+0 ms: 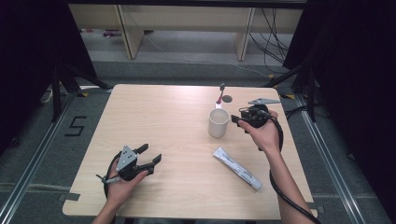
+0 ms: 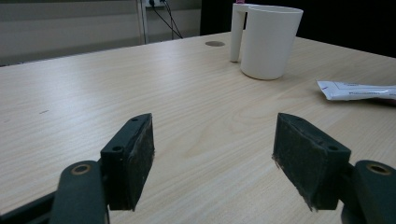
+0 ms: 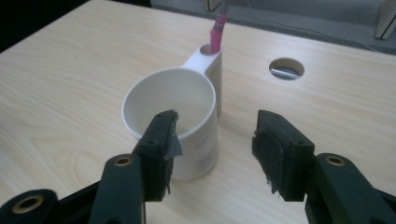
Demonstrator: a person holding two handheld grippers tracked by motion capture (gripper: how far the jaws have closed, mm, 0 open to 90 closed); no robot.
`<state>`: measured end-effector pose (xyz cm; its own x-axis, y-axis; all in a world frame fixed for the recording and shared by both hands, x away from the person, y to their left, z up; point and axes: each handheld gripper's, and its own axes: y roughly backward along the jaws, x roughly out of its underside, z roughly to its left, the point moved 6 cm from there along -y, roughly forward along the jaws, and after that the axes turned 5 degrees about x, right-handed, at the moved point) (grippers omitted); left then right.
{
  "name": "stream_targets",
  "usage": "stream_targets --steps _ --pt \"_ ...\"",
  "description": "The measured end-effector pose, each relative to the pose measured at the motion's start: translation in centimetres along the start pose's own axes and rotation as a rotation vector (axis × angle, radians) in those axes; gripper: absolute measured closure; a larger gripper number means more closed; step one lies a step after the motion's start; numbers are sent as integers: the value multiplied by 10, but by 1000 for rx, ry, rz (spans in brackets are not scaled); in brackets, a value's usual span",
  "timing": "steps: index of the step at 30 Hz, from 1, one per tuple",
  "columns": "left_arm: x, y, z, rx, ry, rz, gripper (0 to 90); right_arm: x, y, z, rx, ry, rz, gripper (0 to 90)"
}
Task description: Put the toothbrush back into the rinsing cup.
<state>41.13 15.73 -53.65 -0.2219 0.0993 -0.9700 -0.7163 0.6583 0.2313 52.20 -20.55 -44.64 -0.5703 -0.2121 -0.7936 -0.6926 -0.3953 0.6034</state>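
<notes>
Nearest the high camera, the left tool (image 1: 148,157) rests in the person's left hand (image 1: 122,183) near the front-left of the counter (image 1: 154,121), jaws apart and holding nothing. Right tool (image 1: 237,120), jaws likewise apart and empty, hovers just right of the white cup (image 1: 218,122); in the right gripper view its left jaw overlaps the cup's rim. A pink-handled toothbrush (image 3: 217,28) stands upright in the hollow handle. A white tube (image 1: 237,168) lies flat nearer the person, right of centre.

Likely risks, as judged: a sideways nudge from that jaw could tip or slide the light cup, toppling the toothbrush; a trailing cable could drag the tube.

Surface: pale wood-grain laminate with a round cable hole (image 3: 286,68). Surroundings: grey floor with a taped "5" (image 1: 75,126), dark curtains at both sides, wooden furniture legs and loose cables beyond.
</notes>
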Motion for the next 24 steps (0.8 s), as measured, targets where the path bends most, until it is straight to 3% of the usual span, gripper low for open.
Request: stream_targets --steps 1,2,3,5,7,9,10,11,13,14,15,16,17,18,19,20,21,22,24 --pt "0 0 0 -1 1 2 290 4 2 2 1 -28 20 493" --pt "0 0 1 0 4 2 290 6 4 -2 6 14 34 493" --pt "0 0 1 0 9 2 290 10 4 1 1 -18 45 492" --pt "0 0 1 2 3 4 290 16 8 -1 5 8 88 493" --pt "0 0 1 2 -1 1 290 21 10 2 5 -41 119 494" --pt "0 0 1 0 5 -4 289 26 11 -2 2 15 131 493" --pt "0 1 1 1 8 -5 289 29 12 0 4 1 150 493" --pt "0 1 1 1 8 -5 288 31 9 0 0 9 126 492" --pt "0 1 1 2 10 -4 288 36 12 1 -7 -8 186 491" --pt "0 1 1 2 10 -3 288 38 9 0 -4 2 153 492" --pt "0 1 1 2 10 -2 288 41 13 0 0 -4 208 491" --pt "0 1 1 2 10 -1 288 43 11 -2 -3 10 197 491" --pt "0 1 1 1 10 -2 288 47 14 2 -1 -41 242 491" --pt "0 1 1 1 9 -2 288 49 12 2 0 -53 230 491" --pt "0 1 2 0 11 -4 288 51 13 -1 -5 -18 245 491" --pt "0 1 2 -2 16 -5 288 53 14 0 2 -47 257 491" --pt "0 1 2 -3 18 -5 288 53 12 -2 -3 -23 235 491" --pt "0 1 2 -4 19 -5 288 55 14 -2 -12 -25 264 491" --pt "0 1 1 1 19 -16 287 56 15 -2 -5 -36 255 491"
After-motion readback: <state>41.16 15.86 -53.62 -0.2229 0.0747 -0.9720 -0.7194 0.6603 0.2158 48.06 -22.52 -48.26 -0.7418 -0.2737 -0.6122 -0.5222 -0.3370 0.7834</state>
